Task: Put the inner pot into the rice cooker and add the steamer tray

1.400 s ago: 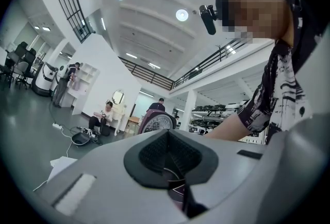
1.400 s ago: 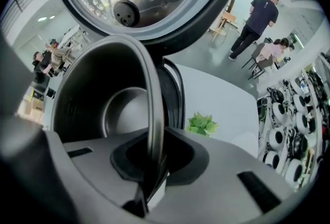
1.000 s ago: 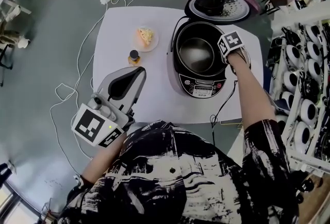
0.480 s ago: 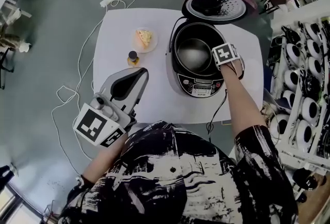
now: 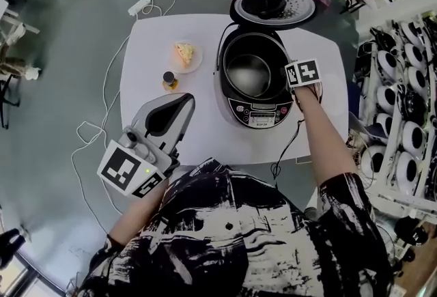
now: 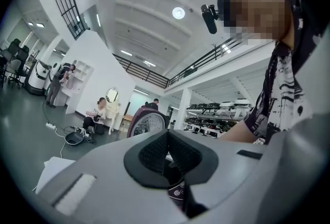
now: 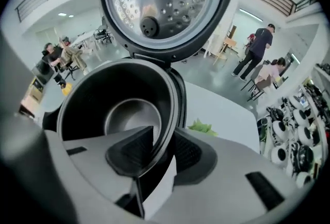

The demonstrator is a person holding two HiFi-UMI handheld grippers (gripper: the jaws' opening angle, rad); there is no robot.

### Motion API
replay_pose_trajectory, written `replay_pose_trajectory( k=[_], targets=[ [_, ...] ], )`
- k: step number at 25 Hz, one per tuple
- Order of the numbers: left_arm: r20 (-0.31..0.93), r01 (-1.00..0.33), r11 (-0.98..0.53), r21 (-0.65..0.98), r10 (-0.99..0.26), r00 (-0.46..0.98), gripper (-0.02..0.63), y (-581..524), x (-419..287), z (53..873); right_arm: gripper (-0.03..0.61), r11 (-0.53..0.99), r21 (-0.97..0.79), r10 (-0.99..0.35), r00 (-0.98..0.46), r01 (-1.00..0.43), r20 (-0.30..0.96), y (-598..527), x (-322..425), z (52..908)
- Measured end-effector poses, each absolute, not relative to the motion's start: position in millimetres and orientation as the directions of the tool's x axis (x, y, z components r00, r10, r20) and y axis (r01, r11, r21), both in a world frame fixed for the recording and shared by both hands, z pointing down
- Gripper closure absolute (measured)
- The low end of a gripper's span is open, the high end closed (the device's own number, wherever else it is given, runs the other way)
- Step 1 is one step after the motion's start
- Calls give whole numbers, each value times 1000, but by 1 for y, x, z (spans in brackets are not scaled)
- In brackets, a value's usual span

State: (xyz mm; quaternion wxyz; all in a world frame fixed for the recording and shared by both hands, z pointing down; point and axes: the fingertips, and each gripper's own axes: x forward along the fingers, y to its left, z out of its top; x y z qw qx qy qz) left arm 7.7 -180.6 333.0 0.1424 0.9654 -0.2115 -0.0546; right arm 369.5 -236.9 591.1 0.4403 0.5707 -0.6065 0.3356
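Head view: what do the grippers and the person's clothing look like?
The left gripper and right gripper have light grey wedge bodies, black ribbed pads and a white cube of black square markers each. The right's jaws are opening, the rim of the inner pot between them. The shirt is black-and-white patterned, short-sleeved.

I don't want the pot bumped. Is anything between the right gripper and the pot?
Nothing visible. The inner pot sits in the rice cooker, its rim between the opening jaws of the right gripper. The lid is swung up.
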Motion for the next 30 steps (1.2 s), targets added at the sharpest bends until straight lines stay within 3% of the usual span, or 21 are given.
replay_pose_trajectory(
  k=[6,9,15,20,25,30],
  targets=[
    [-41,-353,-890,289,-380,924,609,-172,36,331,463,80,-61,-456,-91,-995,886,-224,365,582],
    [-36,-334,-898,287,-358,933,609,-169,55,331,504,82,-75,-508,-107,-994,855,-216,373,568],
    [-33,-298,-915,272,-318,947,609,-157,93,327,512,67,-167,-687,-166,-984,707,-190,403,508],
    [-14,-277,-924,262,-291,957,609,-150,128,327,499,-133,-135,-789,22,-982,614,-128,520,472],
    [30,-260,-932,254,-261,965,609,-140,162,328,397,-429,-148,-691,218,-891,689,-51,650,529],
    [86,-272,-932,241,-259,962,609,-138,189,333,371,-629,-219,-573,255,-746,779,-5,715,616]
  ],
)
